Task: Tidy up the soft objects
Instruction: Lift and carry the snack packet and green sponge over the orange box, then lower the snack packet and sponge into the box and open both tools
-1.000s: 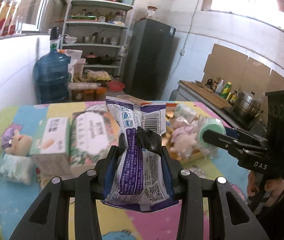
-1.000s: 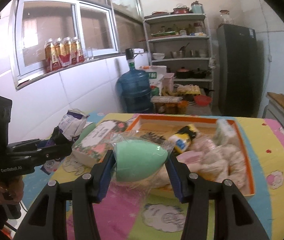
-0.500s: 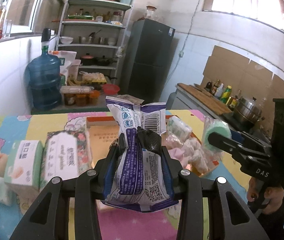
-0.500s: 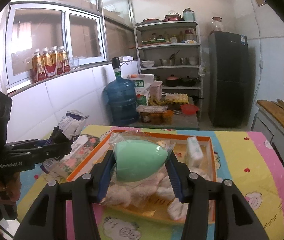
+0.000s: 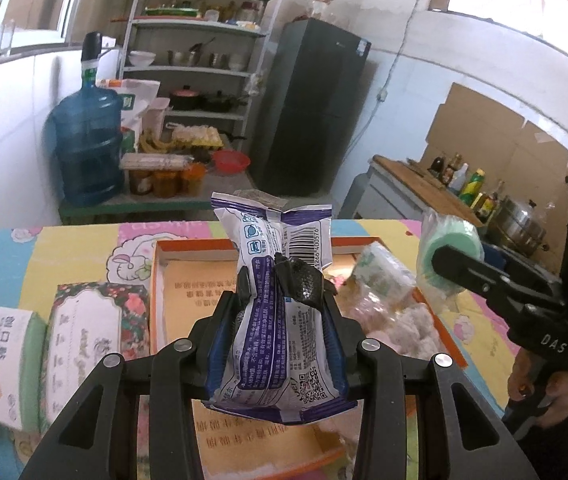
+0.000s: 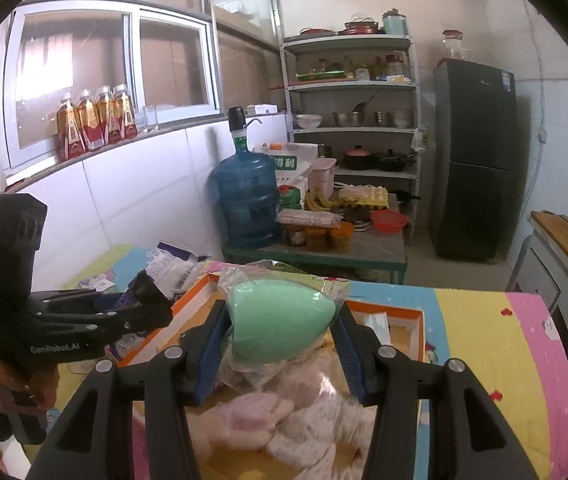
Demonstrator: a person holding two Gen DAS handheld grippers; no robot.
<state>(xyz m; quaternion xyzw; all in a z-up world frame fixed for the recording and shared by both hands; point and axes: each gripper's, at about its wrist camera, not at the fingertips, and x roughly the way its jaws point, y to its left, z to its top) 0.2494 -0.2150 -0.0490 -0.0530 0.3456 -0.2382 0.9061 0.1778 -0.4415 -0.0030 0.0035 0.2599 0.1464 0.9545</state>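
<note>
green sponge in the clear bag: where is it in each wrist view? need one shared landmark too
Left wrist view: the green sponge sits at the right edge, between the jaws of the right gripper, above the orange tray.
Right wrist view: centre foreground, the same sponge held between that gripper's own jaws.
Shared landmark: the blue water jug, upper left in the left view, centre in the right view.

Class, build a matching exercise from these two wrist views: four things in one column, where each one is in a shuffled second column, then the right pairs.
Things:
1. purple-and-white packet
2. green sponge in clear wrap
3. floral tissue pack
4. blue water jug

Places:
A. on the floor by the shelves
B. in the right gripper
C. on the table, left of the orange tray
D. in the left gripper

Pairs: 1-D, 2-B, 3-C, 4-A
</note>
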